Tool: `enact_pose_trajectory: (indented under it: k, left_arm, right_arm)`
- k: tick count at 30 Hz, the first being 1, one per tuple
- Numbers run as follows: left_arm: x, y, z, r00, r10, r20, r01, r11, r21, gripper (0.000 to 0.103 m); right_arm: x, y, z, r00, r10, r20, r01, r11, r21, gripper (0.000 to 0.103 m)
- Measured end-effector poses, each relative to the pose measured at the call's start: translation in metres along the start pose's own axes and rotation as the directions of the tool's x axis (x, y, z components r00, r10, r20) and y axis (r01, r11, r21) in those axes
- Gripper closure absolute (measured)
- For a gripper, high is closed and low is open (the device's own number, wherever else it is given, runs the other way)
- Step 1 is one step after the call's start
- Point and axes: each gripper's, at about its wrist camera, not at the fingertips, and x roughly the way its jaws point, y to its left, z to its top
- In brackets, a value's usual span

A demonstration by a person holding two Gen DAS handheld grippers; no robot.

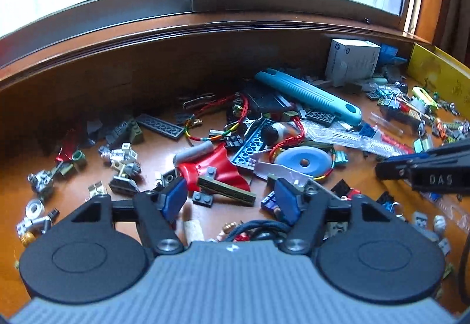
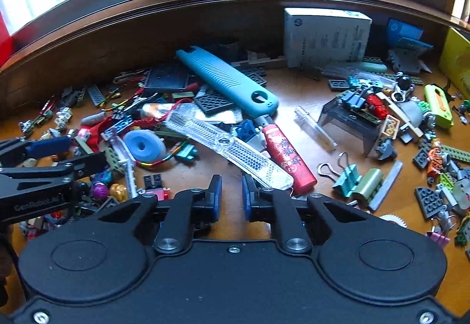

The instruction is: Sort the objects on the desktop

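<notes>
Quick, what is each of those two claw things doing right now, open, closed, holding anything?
Left gripper: open, nothing between its fingers, over the clutter of small parts.
Right gripper: nearly closed, with a narrow gap and nothing held.

Ribbed teal handle [image 2: 223,80]; red tube [image 2: 288,159], gold print; clear dimpled strip [image 2: 232,148]; white box [image 2: 326,36]; teal binder clip [image 2: 346,177].

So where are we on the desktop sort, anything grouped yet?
Nothing looks grouped yet: the teal ribbed tool, clear plastic strip, red tube, teal binder clip and bricks lie mixed on the wooden desk. Nothing is in hand: the left gripper is open above the clutter, and the right gripper is nearly shut with nothing between its jaws. Practically all the sorting remains.
</notes>
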Motion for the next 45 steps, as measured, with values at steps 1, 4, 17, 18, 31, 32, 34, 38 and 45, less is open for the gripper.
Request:
enact_pose_trajectory:
  k: [1,4,17,18,31,32,34,38,45]
  left_arm:
    - [0.000,0.001,0.000,1.000,0.004,0.002,-0.004,1.000,0.006,0.026]
    - [0.001,0.002,-0.001,1.000,0.011,0.008,-0.011,0.999,0.033,0.025]
    - [-0.001,0.004,0.000,0.997,-0.074,0.000,0.073,0.994,0.078,0.053]
    - [-0.002,0.005,-0.001,0.996,-0.094,-0.010,0.095,0.993,0.067,0.057]
    - [-0.007,-0.004,-0.003,0.993,-0.113,-0.035,0.114,0.993,0.042,0.037]
    - [-0.007,-0.003,-0.003,0.995,-0.092,-0.032,0.093,0.994,0.051,0.035]
    - [-0.004,0.002,-0.004,0.999,-0.038,-0.031,0.040,0.998,0.054,0.033]
    - [-0.002,0.018,-0.002,0.997,0.077,-0.024,-0.076,0.997,0.031,0.035]
    - [-0.010,0.011,0.006,0.996,-0.083,-0.010,0.083,0.996,-0.024,0.032]
  right_arm:
    - [0.000,-0.001,0.001,1.000,-0.012,0.001,0.012,1.000,0.006,0.089]
    - [0.001,-0.007,0.002,0.999,-0.038,0.004,0.038,0.999,0.025,0.086]
    - [0.000,-0.006,0.001,1.000,-0.020,0.009,0.020,0.999,0.045,0.048]
    - [0.000,-0.006,0.001,1.000,-0.019,0.010,0.019,0.999,0.046,0.046]
    - [-0.001,-0.006,0.001,0.999,-0.041,0.018,0.040,0.998,0.053,0.037]
    - [-0.001,-0.007,0.001,0.999,-0.042,0.018,0.040,0.998,0.054,0.037]
    - [-0.001,-0.007,0.001,0.999,-0.043,0.018,0.042,0.998,0.056,0.037]
    - [-0.001,-0.007,0.000,0.999,-0.044,0.016,0.042,0.997,0.061,0.037]
    - [0.000,-0.004,0.000,0.999,-0.036,0.017,0.035,0.998,0.052,0.034]
